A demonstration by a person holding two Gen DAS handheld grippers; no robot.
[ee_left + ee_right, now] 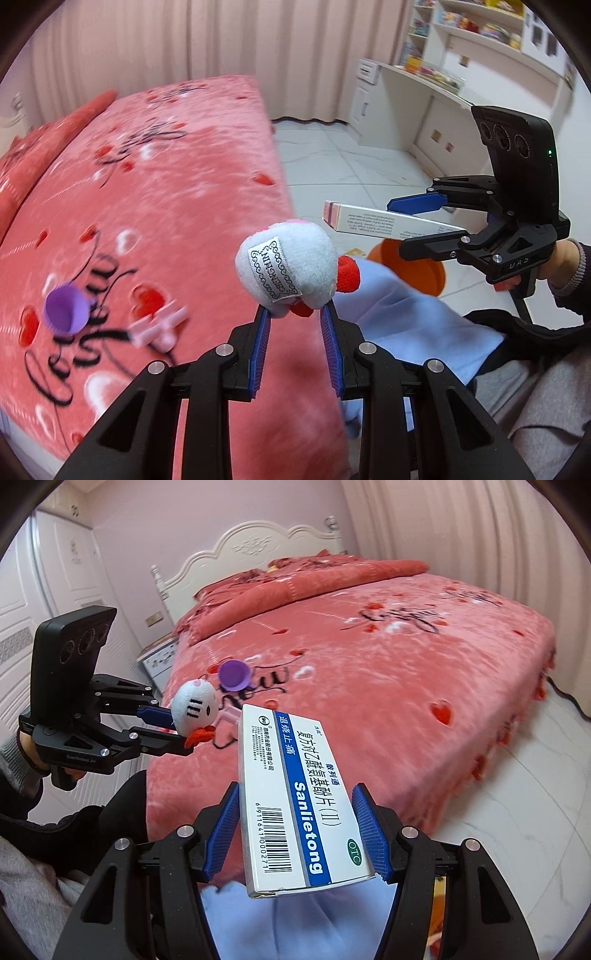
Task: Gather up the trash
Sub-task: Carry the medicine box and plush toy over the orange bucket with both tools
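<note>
One medicine box (295, 797) in right gripper (295, 830), one plush toy (291, 264) in left gripper (295, 317)

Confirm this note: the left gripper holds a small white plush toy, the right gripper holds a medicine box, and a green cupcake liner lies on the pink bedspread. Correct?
Not quite. The cupcake liner is purple, as the left wrist view shows. The left gripper does hold the plush toy, the right gripper the medicine box, and the liner lies on the bedspread.

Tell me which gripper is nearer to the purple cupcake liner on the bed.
Left. The left gripper, shut on a white plush toy, is just beside the purple cupcake liner. The right gripper, holding a medicine box, is farther off, past the bed's edge.
</note>
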